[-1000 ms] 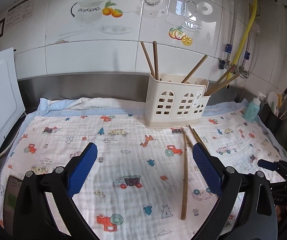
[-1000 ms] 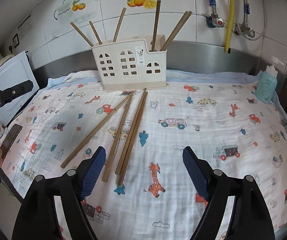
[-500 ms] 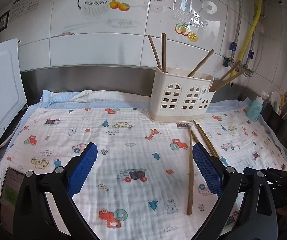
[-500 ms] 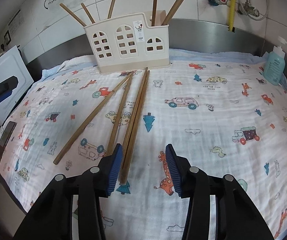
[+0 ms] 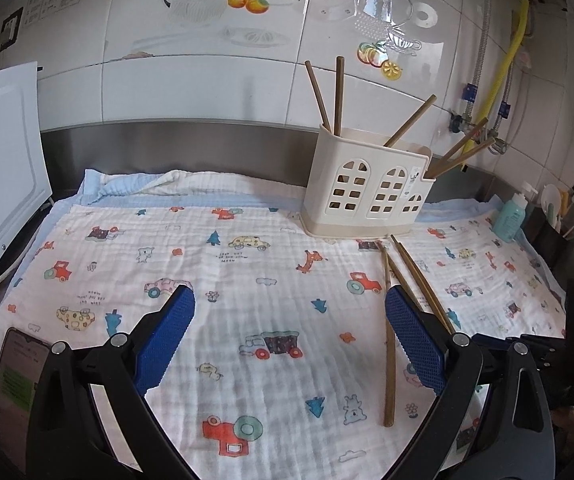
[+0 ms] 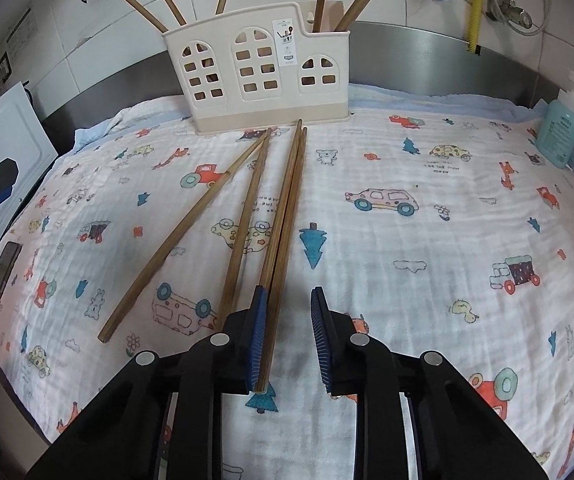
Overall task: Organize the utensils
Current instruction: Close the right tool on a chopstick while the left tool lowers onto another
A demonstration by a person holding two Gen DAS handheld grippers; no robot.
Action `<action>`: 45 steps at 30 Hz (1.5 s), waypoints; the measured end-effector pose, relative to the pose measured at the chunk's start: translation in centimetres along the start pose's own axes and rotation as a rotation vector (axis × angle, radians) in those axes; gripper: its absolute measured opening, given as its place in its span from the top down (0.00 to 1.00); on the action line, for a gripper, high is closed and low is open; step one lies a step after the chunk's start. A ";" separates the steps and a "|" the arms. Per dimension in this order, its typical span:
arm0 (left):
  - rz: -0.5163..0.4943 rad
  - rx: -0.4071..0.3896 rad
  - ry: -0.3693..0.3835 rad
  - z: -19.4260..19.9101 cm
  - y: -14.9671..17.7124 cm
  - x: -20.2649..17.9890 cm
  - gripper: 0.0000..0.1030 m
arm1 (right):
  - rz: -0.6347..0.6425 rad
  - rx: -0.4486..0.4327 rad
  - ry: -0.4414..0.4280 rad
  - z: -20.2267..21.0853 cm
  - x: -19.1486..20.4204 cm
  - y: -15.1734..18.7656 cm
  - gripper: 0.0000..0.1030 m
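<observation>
Right tool is sitting narrowed around paired chopsticks, not clamping; left tool is hovering wide.

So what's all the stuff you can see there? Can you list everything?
Loose brown wooden chopsticks: four, brown, flat on the cloth in front of the holder.
Cream plastic utensil holder with arched windows: one, cream, at the back of the cloth.
Standing brown wooden chopsticks: five, brown, upright in the holder.
Cartoon-print muslin cloth: one, white with cars and trees, covering the counter.
Teal soap bottle: one, teal, right edge of the cloth.
Dark smartphone: one, near left corner.
White cutting board: one, white, leaning far left.
Left gripper: blue pads, open, holding nothing.
Right gripper: blue pads, partly closed, open around two chopstick ends.
</observation>
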State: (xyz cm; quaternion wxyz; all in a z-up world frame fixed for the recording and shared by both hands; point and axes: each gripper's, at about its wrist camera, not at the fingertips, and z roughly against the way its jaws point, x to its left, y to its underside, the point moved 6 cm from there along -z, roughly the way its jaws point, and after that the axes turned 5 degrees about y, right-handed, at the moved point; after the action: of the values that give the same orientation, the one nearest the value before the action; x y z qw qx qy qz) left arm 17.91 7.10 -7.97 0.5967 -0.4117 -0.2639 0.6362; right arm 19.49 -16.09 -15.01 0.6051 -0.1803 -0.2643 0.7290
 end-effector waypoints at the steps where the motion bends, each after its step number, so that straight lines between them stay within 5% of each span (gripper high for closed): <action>1: 0.000 0.000 0.000 0.0 0.0 0.1 0.08 | 0.004 0.002 0.005 -0.1 0.1 0.0 0.80; 20: 0.001 0.038 0.023 -0.6 1.1 0.3 0.08 | 0.085 0.018 0.092 -1.1 0.9 -0.1 0.87; 45: -0.086 0.187 0.154 -2.6 4.4 -4.5 0.08 | 0.049 -0.027 0.056 1.2 -1.1 0.7 0.94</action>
State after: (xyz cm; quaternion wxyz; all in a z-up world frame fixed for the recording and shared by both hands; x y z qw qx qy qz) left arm 17.50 1.66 -12.06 0.6779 -0.3898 -0.1744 0.5984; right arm 18.46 -17.44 -14.58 0.5919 -0.2150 -0.2526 0.7346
